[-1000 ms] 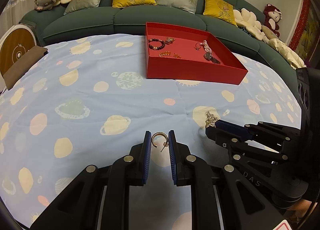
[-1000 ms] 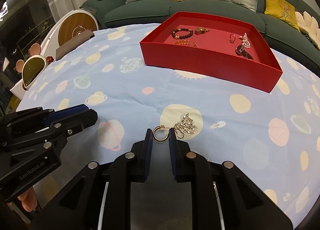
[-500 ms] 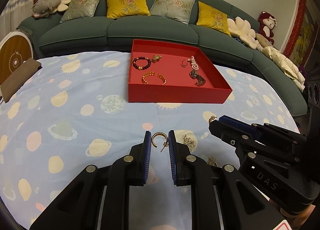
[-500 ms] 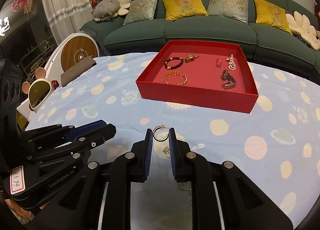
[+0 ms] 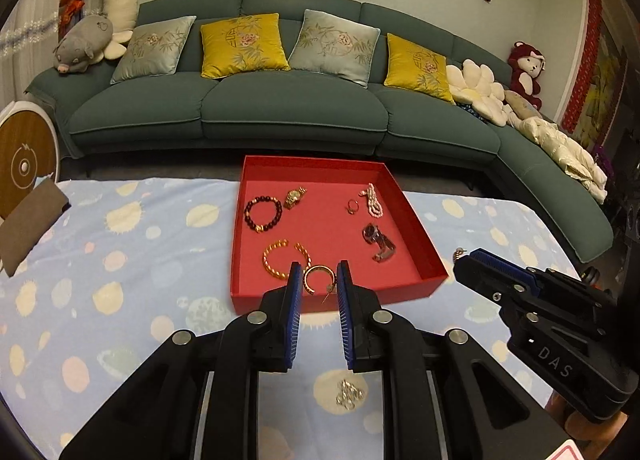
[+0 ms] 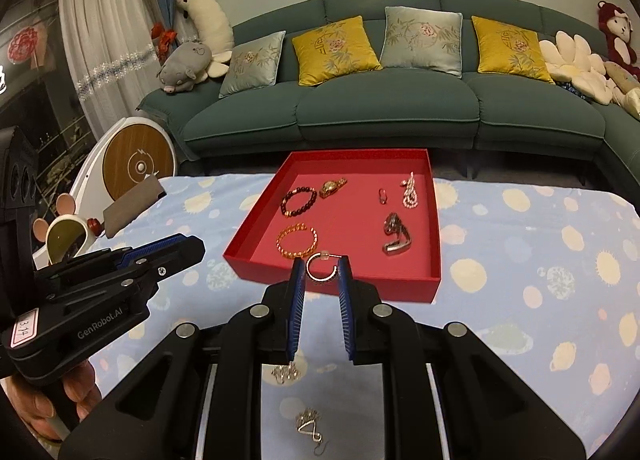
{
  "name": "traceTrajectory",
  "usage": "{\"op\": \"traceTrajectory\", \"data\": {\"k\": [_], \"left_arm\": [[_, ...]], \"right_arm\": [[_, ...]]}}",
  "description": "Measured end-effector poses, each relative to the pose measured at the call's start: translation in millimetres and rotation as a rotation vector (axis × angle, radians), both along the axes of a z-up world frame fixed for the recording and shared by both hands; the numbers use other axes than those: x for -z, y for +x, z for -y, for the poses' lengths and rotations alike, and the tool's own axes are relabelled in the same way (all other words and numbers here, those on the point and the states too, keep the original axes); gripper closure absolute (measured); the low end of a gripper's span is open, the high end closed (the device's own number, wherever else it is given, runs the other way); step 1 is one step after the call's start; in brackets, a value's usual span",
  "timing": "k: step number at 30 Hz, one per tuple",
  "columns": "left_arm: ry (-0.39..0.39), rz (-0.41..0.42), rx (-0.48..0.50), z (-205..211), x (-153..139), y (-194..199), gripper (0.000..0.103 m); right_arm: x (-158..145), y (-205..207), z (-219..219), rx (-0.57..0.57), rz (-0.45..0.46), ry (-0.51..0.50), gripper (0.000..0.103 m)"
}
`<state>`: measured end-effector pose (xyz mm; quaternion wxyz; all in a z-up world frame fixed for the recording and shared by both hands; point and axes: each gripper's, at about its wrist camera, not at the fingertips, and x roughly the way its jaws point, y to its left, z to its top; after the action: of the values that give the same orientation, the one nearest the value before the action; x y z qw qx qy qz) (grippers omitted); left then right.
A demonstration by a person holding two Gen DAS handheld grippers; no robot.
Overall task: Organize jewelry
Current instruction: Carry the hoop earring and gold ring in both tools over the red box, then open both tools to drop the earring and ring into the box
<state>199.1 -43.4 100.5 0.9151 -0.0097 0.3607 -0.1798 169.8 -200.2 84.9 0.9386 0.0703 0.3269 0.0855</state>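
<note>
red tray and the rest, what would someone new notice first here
The red tray on the planet-print cloth, with bracelets, a watch and pearls inside. Nearer the camera, the left tool and the right tool each pinch a gold hoop earring. Silver earrings lie on the cloth below.

Two gold hoop earrings up off the cloth: one (image 5: pixel 319 278) upright w/ its post down-right, other (image 6: pixel 322 267) upright, post at top. Red tray (image 5: pixel 416 216) far-centre holds bracelets, watch, ring, pearls.
</note>
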Motion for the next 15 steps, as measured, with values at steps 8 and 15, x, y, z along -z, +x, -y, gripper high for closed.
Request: {"op": "traceTrajectory", "data": {"k": [8, 15], "left_arm": [[0.050, -0.006, -0.020, 19, 12, 70, 0.088], [0.038, -0.103, -0.034, 29, 45, 122, 0.088]], "right_arm": [[8, 71, 11, 0.011, -0.034, 0.007, 0.087], [36, 123, 13, 0.018, -0.095, 0.020, 0.087]]}}
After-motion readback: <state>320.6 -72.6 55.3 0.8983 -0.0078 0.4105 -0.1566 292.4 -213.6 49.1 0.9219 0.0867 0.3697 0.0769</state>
